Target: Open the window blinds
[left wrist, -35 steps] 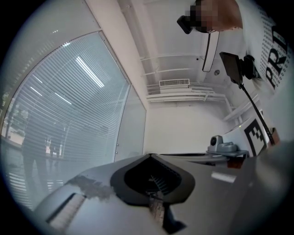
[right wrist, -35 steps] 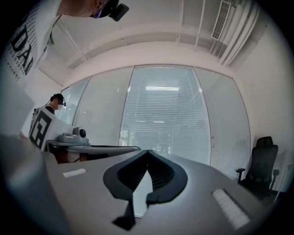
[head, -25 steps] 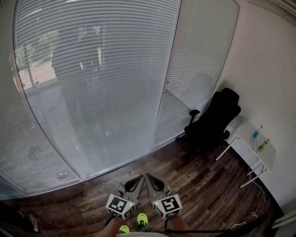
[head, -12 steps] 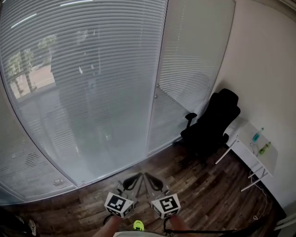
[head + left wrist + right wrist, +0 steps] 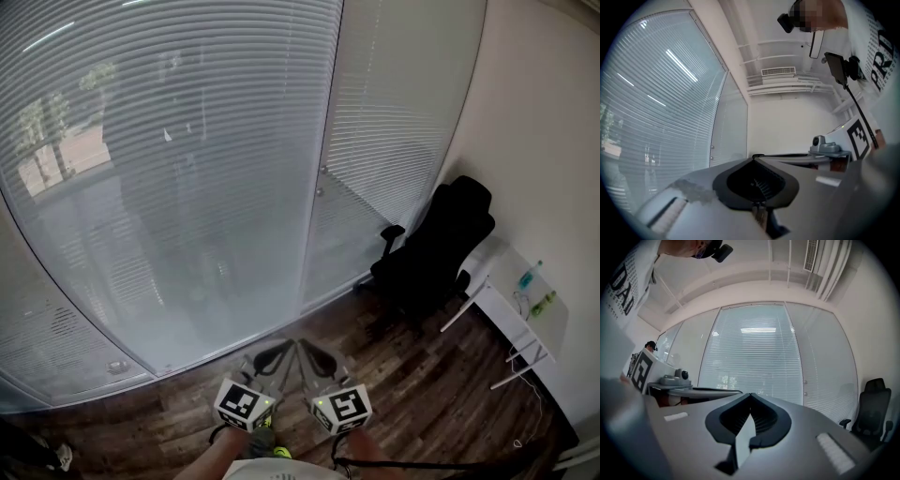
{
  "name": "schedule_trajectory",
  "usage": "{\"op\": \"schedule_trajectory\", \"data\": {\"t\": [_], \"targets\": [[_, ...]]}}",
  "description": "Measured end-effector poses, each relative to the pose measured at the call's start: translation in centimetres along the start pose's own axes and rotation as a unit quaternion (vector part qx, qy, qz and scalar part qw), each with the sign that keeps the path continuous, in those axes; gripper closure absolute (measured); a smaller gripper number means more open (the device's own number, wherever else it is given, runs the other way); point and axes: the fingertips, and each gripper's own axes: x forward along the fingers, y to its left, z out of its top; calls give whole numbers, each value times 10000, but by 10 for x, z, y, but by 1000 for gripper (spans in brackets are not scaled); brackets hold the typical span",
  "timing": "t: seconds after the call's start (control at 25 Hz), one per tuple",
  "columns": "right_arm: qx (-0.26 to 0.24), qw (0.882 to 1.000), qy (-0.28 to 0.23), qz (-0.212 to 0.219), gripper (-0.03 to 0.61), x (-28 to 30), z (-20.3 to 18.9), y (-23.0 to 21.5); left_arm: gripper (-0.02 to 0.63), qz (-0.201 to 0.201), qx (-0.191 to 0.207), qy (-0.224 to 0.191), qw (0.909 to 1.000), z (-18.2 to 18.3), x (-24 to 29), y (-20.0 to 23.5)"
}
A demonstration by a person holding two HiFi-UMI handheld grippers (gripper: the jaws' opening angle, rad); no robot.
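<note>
White slatted window blinds hang behind tall glass panels ahead, with a narrower blind panel to the right. Two small knobs sit on the frame between the panels. My left gripper and right gripper are side by side low in the head view, pointing level at the glass and well short of it. Both are shut and hold nothing. The left gripper view shows its jaws closed with the blinds to the left. In the right gripper view the closed jaws face the blinds.
A black office chair stands at the right by the narrow panel. Beyond it a white table against the wall carries two small bottles. Dark wooden floor runs between me and the glass.
The glass and blinds have come closer and shifted slightly in the head view as I move forward. Both grippers stay shut and side by side.
</note>
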Motion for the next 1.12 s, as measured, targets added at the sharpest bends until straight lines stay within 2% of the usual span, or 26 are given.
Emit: {"op": "schedule_trajectory", "data": {"t": [0.24,0.72,1.12], "targets": [[-26,10000,76,-38,571,41,5,-22,621,-36,-94,-7,9999,2,26,37],[-88,9999,33,-71,571,149,15,-57,621,-27,-66,-169,9998,25,77,141],[-278,9989,-108,-358,571,212,17,-82,621,-402,151,-265,9987,24,112,200]]}}
